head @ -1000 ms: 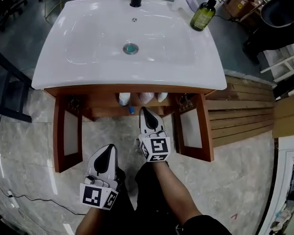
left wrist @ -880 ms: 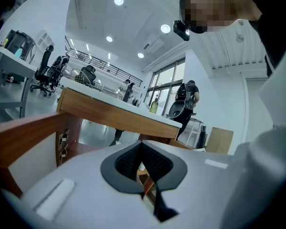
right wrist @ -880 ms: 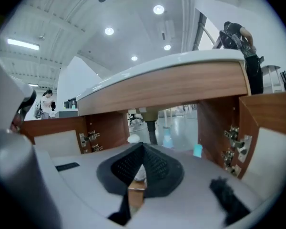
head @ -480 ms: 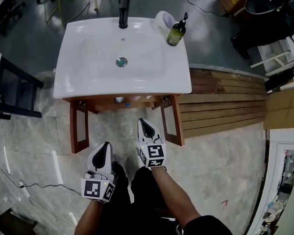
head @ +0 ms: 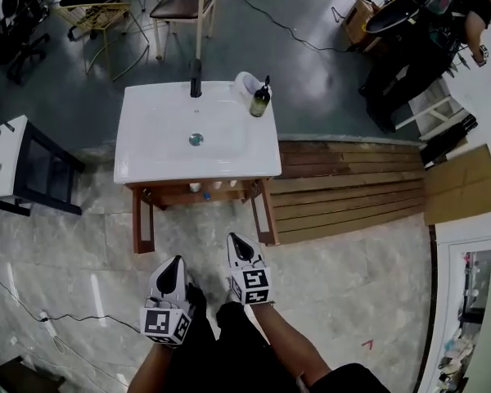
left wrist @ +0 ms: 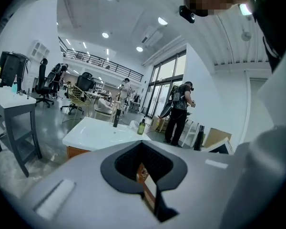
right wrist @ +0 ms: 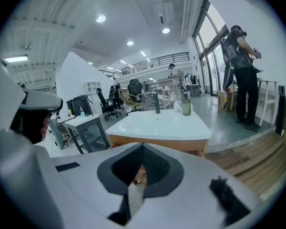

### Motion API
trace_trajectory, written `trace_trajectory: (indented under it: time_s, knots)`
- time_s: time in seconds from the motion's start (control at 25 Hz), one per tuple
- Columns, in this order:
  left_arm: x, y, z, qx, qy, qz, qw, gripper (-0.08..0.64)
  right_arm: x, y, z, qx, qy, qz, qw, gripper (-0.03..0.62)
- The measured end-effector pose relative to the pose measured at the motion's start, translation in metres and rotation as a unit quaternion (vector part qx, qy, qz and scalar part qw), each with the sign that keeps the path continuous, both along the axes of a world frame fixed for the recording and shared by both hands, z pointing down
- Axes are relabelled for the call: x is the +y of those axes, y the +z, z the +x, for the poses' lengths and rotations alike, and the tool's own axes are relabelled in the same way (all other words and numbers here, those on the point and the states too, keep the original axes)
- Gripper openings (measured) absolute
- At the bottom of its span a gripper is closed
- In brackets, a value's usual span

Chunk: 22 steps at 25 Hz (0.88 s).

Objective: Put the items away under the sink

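Observation:
The white sink (head: 159,133) stands on a wooden cabinet whose two doors (head: 139,219) hang open. Small white bottles (head: 195,187) show on the shelf under the basin. On the basin's rim are a black faucet (head: 195,87) and a green soap bottle (head: 260,101). My left gripper (head: 177,260) and right gripper (head: 232,238) are held over the marble floor, well short of the cabinet, pointing toward it. Both are shut with nothing between their tips. The sink (left wrist: 93,132) appears far beyond the left gripper (left wrist: 143,147), and the sink (right wrist: 167,123) likewise beyond the right gripper (right wrist: 142,149).
A platform of wooden boards (head: 352,187) lies right of the cabinet, with cardboard (head: 462,182) past it. A dark table (head: 33,174) stands to the left and a chair (head: 180,6) behind the sink. A person (head: 475,15) stands at the far right. A cable (head: 33,313) runs across the floor.
The head view has risen and drawn back, so the sink looks smaller and farther. Both grippers have come away from the open cabinet and stayed shut.

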State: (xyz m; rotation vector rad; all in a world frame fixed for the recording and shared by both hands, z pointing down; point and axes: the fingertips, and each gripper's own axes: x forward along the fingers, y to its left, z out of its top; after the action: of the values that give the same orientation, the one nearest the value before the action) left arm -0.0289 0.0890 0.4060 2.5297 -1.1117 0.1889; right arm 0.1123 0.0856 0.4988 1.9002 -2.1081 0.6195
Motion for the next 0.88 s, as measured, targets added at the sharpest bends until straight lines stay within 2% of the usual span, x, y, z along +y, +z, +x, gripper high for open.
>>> trace_trajectory:
  time_s: [0.24, 0.48, 0.68, 0.88]
  knots:
    - [0.033, -0.056, -0.005, 0.011, 0.0, 0.019, 0.9998, 0.006, 0.049, -0.066, -0.012, -0.006, -0.003, 0.014, 1.0, 0.014]
    - [0.071, -0.097, -0.006, 0.022, 0.019, 0.04, 0.9988, 0.006, 0.092, -0.128, -0.022, 0.011, -0.017, 0.053, 0.998, 0.015]
    - [0.081, -0.114, -0.002, 0.03, 0.02, 0.061, 0.9975, 0.006, 0.114, -0.15, -0.017, 0.014, -0.008, 0.072, 0.997, 0.015]
    - [0.088, -0.122, 0.001, 0.029, 0.026, 0.068, 0.9969, 0.006, 0.121, -0.156, -0.019, 0.016, -0.005, 0.069, 0.997, 0.014]
